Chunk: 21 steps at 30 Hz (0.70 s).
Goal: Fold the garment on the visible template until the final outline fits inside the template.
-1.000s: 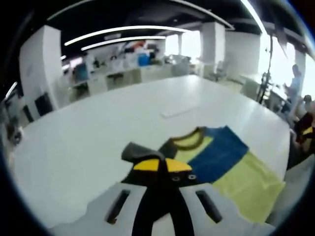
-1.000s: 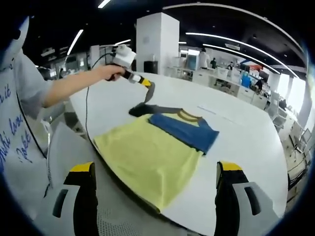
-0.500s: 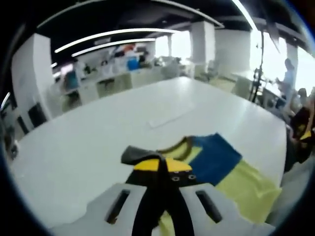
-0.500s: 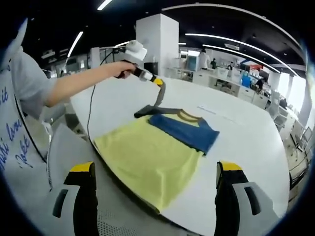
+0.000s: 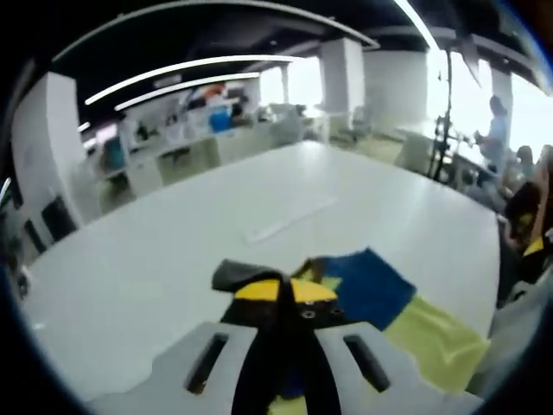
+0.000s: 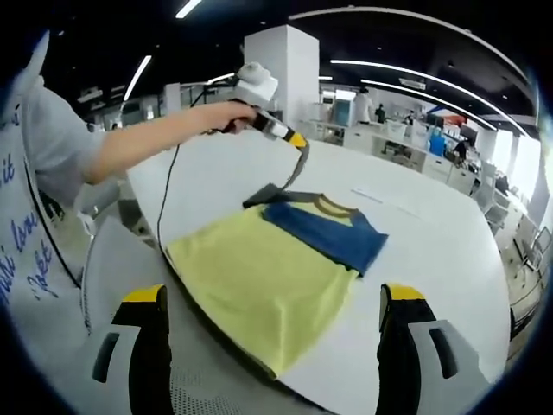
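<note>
A yellow and blue shirt (image 6: 276, 268) lies flat on a wide white counter (image 6: 432, 259), its lower hem near the counter's closest edge. The right gripper view takes in the whole garment: yellow body, blue band across the chest, dark collar and a dark sleeve (image 6: 278, 190). In that view a person's hand (image 6: 226, 115) holds the left claw (image 6: 298, 141) up above the counter, its yellow-tipped jaws pinching the dark sleeve, which hangs down from them to the shirt. The right claw (image 6: 272, 303) hovers short of the shirt, jaws spread wide apart. The left gripper view shows close up what the other cannot: jaws pressed together on dark fabric, with a pale strip (image 5: 289, 220) lying on the counter beyond.
</note>
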Motion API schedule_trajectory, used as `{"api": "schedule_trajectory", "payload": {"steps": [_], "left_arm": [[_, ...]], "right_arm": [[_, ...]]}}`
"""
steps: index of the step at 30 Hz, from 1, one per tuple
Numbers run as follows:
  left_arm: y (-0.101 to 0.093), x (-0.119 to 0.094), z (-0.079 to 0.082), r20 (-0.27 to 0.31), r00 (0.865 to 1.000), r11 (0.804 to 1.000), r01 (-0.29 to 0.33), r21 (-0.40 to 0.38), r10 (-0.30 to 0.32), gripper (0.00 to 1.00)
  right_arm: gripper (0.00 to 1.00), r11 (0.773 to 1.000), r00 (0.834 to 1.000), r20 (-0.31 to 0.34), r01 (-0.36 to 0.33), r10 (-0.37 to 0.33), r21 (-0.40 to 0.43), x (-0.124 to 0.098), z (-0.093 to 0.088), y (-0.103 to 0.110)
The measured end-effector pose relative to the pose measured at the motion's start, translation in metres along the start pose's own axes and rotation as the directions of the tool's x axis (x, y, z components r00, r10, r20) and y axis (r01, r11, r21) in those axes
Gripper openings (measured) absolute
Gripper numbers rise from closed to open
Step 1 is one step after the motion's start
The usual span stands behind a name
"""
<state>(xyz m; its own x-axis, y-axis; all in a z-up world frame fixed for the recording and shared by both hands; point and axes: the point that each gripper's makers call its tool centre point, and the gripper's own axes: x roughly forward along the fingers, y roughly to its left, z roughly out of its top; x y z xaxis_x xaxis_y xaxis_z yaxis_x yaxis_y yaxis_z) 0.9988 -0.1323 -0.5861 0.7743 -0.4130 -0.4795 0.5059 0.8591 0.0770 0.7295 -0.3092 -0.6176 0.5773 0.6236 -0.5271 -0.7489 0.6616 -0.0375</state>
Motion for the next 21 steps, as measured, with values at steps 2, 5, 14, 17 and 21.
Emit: {"api": "schedule_trajectory", "payload": {"steps": [2, 5, 14, 17, 21], "left_arm": [[-0.004, 0.001, 0.002, 0.001, 1.000, 1.000, 0.007, -0.001, -0.007, 0.00], [-0.011, 0.004, 0.005, 0.003, 1.000, 1.000, 0.015, 0.011, -0.015, 0.00], [-0.030, 0.011, 0.012, 0.000, 0.999, 0.997, 0.048, 0.057, -0.048, 0.00], [-0.036, 0.015, 0.013, -0.015, 0.998, 0.995, 0.056, 0.085, -0.054, 0.00], [-0.044, 0.017, 0.012, -0.016, 0.997, 0.994, 0.072, 0.085, -0.071, 0.00]], "right_arm": [[1.00, 1.000, 0.999, -0.026, -0.029, 0.029, -0.004, 0.003, -0.005, 0.005], [1.00, 0.999, 0.999, -0.039, -0.035, 0.035, -0.018, 0.006, -0.009, 0.008], [1.00, 0.999, 0.998, -0.035, -0.046, 0.045, -0.015, 0.006, -0.010, 0.006], [1.00, 0.998, 0.998, -0.043, -0.052, 0.051, -0.023, 0.006, -0.012, 0.006], [1.00, 0.998, 0.998, -0.035, -0.056, 0.055, -0.019, 0.006, -0.011, 0.005]]}}
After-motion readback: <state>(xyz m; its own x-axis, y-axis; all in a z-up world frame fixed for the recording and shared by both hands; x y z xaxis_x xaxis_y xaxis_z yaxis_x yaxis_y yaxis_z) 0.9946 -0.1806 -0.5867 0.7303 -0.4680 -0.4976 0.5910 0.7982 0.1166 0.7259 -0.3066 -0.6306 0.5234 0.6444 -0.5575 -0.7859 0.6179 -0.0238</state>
